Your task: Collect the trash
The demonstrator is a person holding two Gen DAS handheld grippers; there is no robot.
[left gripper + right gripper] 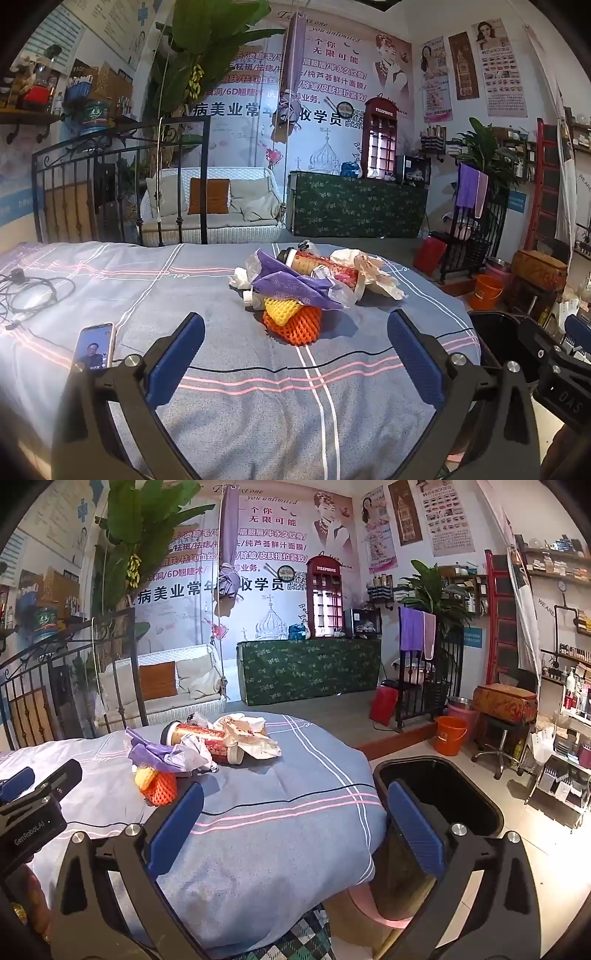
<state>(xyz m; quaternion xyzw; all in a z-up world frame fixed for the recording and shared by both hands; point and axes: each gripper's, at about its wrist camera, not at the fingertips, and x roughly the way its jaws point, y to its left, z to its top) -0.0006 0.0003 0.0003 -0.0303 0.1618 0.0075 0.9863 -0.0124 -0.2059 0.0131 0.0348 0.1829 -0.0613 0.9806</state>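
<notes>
A trash pile (306,284) of a purple bag (295,286), red can (325,271), crumpled paper (373,269) and orange net (295,325) sits mid-bed (110,280), well clear of the bed's edges. Both grippers hover short of the pile over bare blanket, the left gripper (295,336) and right gripper (295,812) each with fingers wide apart, holding nothing. A black bin (476,786) stands open just past the bed's right edge; a phone (94,345) lies left of the pile.

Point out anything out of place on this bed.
A heap of trash sits on the bedspread: purple wrapper, red tube, crumpled paper, foam fruit nets. The black bin stands beside the bed.
</notes>
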